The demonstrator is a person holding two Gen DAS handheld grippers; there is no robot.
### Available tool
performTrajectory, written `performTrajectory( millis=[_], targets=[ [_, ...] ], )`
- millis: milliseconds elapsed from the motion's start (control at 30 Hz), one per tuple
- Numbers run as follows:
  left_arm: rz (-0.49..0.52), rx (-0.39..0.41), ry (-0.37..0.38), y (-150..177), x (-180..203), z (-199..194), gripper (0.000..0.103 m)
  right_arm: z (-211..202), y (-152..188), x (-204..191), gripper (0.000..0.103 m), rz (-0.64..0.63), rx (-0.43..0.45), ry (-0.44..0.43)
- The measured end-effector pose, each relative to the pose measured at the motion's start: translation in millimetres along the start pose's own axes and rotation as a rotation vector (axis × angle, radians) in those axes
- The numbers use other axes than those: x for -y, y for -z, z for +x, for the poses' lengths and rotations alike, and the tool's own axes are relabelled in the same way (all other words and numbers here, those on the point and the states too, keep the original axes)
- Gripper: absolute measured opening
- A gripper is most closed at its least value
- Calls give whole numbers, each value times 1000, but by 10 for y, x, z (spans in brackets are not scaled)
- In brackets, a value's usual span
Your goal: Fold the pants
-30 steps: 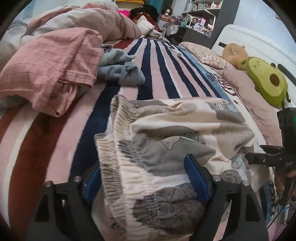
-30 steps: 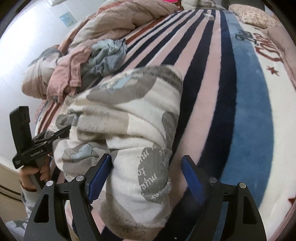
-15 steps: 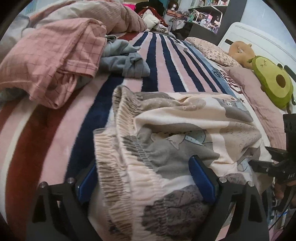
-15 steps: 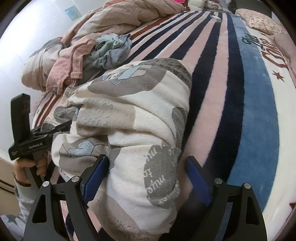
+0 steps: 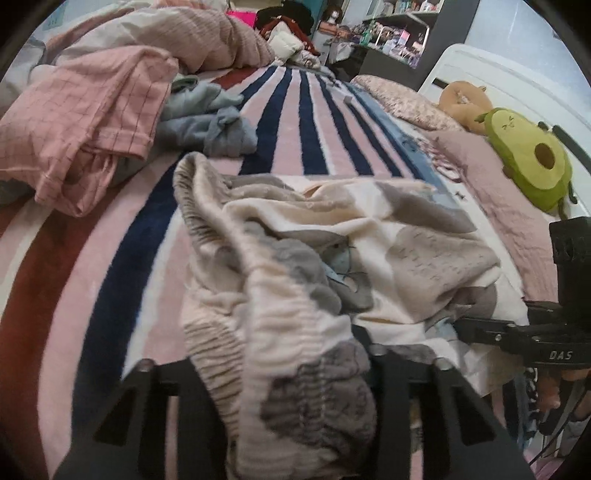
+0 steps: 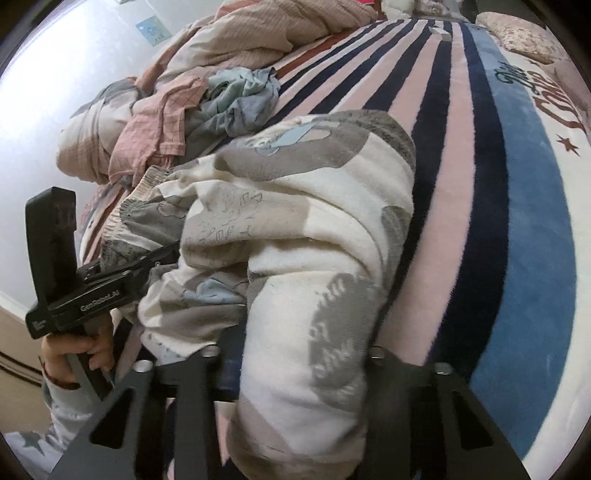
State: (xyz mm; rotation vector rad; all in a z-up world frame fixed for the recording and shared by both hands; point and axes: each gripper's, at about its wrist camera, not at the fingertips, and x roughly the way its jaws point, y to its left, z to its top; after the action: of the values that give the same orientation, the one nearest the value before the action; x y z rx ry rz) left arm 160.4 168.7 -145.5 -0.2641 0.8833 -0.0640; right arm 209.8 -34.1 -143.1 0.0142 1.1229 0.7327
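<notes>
The cream and grey printed pants [image 5: 332,258] lie bunched on the striped blanket [image 5: 288,122]. My left gripper [image 5: 284,354] is shut on the gathered elastic waistband, which drapes over the jaws and hides the pads. My right gripper [image 6: 295,354] is shut on the cuff end of the pants [image 6: 295,229], cloth hiding its pads too. The right gripper also shows at the right edge of the left wrist view [image 5: 517,332], and the left gripper at the left of the right wrist view [image 6: 110,280].
A pink checked garment [image 5: 85,118] and a grey-blue garment [image 5: 210,118] are piled at the left. A rumpled quilt [image 5: 192,33] lies behind. An avocado plush [image 5: 528,155] and pillows sit at the right by the headboard.
Both grippers have closed on the pants: the blue pads, wide apart earlier, are now hidden in cloth. The fabric has bunched up between them.
</notes>
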Motion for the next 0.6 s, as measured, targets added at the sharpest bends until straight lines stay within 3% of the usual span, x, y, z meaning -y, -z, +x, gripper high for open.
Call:
performTrajectory(
  millis=[167, 300, 600],
  targets=[
    [18, 67, 10, -49, -27, -290, 27, -128, -1, -202, 20, -30, 21, 19],
    [6, 127, -19, -123, -260, -620, 26, -179, -26, -547, 19, -66, 28, -18],
    [-72, 209, -238, -169, -1333, -1382, 26, 320, -290, -1855, 19, -205, 28, -89]
  ],
)
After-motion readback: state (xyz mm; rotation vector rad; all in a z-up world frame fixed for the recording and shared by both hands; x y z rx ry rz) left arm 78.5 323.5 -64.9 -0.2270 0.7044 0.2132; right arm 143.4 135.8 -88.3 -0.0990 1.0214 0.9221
